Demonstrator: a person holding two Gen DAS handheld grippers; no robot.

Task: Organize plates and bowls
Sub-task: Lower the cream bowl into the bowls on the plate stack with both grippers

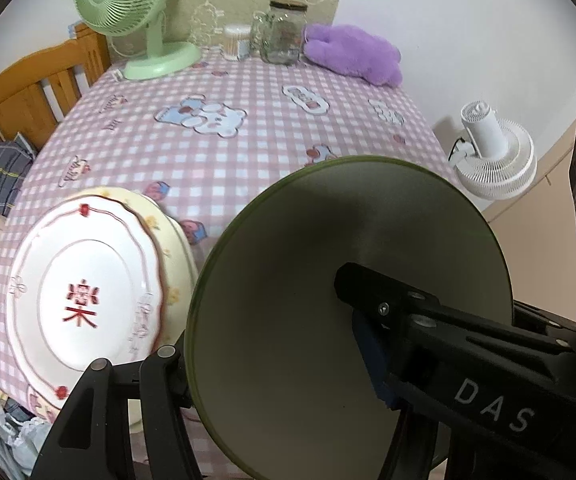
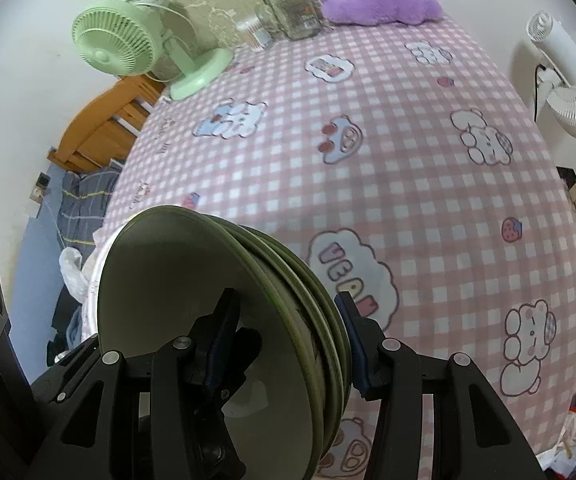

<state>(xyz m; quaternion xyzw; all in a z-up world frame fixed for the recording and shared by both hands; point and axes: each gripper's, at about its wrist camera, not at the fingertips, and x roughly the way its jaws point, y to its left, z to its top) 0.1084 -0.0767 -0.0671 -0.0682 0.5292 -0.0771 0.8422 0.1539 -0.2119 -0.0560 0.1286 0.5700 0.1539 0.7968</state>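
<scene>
Both grippers carry one stack on edge above the worktop (image 2: 368, 160). Right gripper (image 2: 288, 340): jaws clamped across the green plates (image 2: 247, 280), one finger inside the front plate, the other behind the stack. Left gripper (image 1: 263, 344): jaws clamped on the same stack, the white plate (image 1: 79, 284) sitting at its far side. Step in hand: transfer, mid-lift. Next move calls for both hands tilting together to level before set-down; uneven tilt could let a plate slip.
</scene>
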